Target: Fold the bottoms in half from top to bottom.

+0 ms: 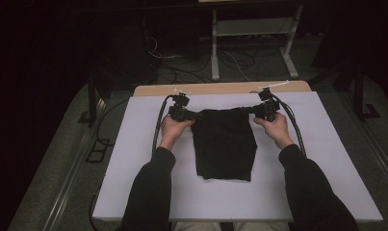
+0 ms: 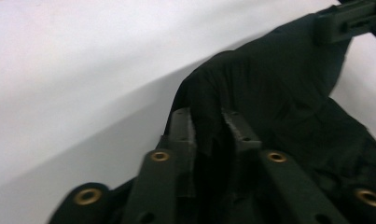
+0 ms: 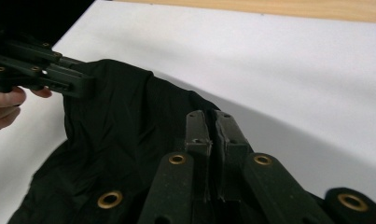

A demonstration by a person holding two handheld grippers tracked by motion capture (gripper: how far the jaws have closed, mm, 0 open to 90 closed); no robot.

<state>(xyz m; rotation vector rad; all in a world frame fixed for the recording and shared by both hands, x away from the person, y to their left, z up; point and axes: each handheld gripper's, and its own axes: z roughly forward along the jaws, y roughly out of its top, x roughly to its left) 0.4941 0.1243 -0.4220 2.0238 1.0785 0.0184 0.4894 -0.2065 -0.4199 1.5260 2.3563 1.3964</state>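
Black cloth (image 1: 224, 144) on white table (image 1: 134, 183) | right tongs (image 1: 259, 111) clamped — left tongs (image 1: 194, 115) parted

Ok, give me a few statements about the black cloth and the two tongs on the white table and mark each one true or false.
1. The black cloth lies spread on the white table. True.
2. The left tongs stand at a far corner of the cloth, with cloth between their jaws. True.
3. The right tongs rest on the bare table, away from the cloth. False: they are shut on the cloth's other far corner.
4. The cloth is folded into a small thick square. False: it lies in a loose, wrinkled sheet.
5. A strip of wood shows along the table's far edge. True.
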